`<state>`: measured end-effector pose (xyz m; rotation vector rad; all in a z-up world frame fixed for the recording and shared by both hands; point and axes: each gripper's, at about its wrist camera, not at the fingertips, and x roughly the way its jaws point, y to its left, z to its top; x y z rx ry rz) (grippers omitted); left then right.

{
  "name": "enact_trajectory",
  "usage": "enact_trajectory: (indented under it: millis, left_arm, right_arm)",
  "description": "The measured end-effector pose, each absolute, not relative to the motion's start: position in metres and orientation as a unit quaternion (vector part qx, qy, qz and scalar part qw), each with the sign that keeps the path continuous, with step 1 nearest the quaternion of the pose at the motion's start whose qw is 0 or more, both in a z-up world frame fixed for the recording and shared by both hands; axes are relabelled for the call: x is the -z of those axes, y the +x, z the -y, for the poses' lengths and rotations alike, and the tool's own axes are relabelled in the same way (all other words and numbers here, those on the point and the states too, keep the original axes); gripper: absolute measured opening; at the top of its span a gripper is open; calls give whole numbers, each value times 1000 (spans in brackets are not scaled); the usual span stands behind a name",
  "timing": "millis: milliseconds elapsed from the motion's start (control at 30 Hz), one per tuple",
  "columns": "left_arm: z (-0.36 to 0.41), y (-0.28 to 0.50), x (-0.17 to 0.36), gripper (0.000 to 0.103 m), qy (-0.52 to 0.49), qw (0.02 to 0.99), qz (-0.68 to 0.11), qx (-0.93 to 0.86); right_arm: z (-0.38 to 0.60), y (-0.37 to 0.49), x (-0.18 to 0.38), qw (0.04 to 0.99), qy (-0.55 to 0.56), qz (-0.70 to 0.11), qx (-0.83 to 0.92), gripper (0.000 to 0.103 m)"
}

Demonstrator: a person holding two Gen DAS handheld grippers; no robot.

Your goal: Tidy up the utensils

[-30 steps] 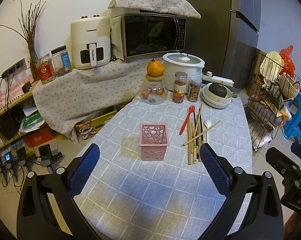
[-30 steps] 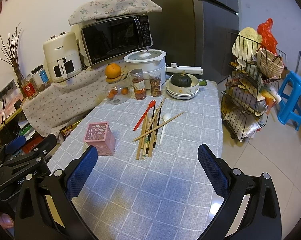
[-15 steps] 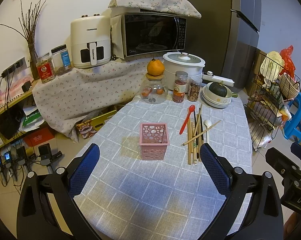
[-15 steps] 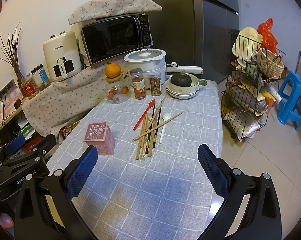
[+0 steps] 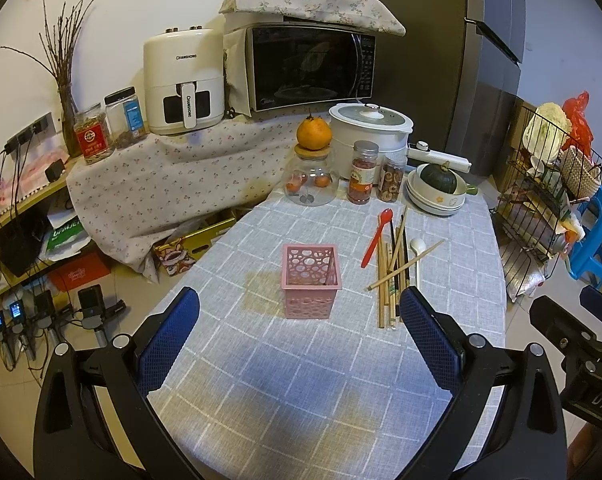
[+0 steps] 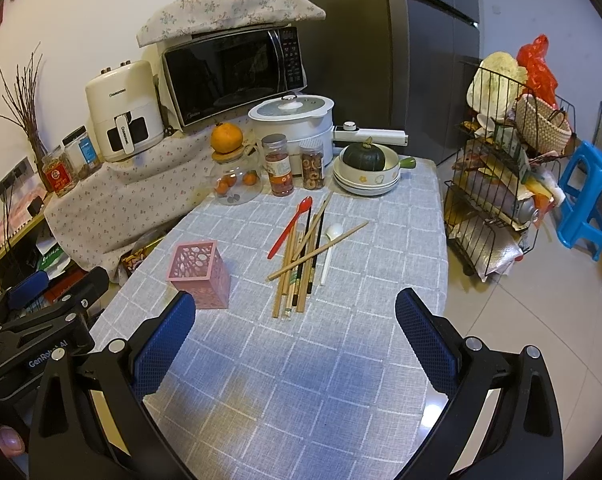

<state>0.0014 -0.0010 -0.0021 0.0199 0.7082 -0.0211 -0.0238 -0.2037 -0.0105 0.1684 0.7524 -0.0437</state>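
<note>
A pink perforated holder [image 5: 311, 279] [image 6: 200, 273] stands upright in the middle of the grey checked tablecloth [image 5: 301, 392]. To its right lies a loose pile of wooden and dark chopsticks [image 5: 393, 268] [image 6: 301, 260], with a red spoon [image 5: 377, 237] [image 6: 291, 226] on its left and a white spoon [image 5: 417, 256] [image 6: 329, 246] on its right. My left gripper [image 5: 299, 338] hovers open just short of the holder, nothing between its blue pads. My right gripper [image 6: 295, 338] is open too, short of the chopstick pile.
At the table's far end stand a glass jar [image 5: 311, 184] topped by an orange, two snack jars [image 5: 363, 172], stacked bowls holding a green squash [image 5: 439, 190] and a white cooker [image 5: 371, 132]. A wire rack [image 6: 501, 208] and blue stool [image 6: 591, 196] stand right of the table.
</note>
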Motion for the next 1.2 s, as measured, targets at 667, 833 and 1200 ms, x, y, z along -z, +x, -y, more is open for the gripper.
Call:
enact_trajectory:
  millis: [667, 833, 1200]
  left_arm:
    - [-6, 43, 14, 96, 22, 923, -383, -17]
    - [14, 82, 20, 96, 39, 906, -421, 7]
    - [86, 210, 65, 92, 82, 857, -507, 41]
  right_arm:
    - [235, 50, 81, 859, 154, -488, -8, 97]
    - [260, 91, 114, 817, 208, -537, -15, 97]
    - [330, 181, 194, 743, 305, -596, 10, 95]
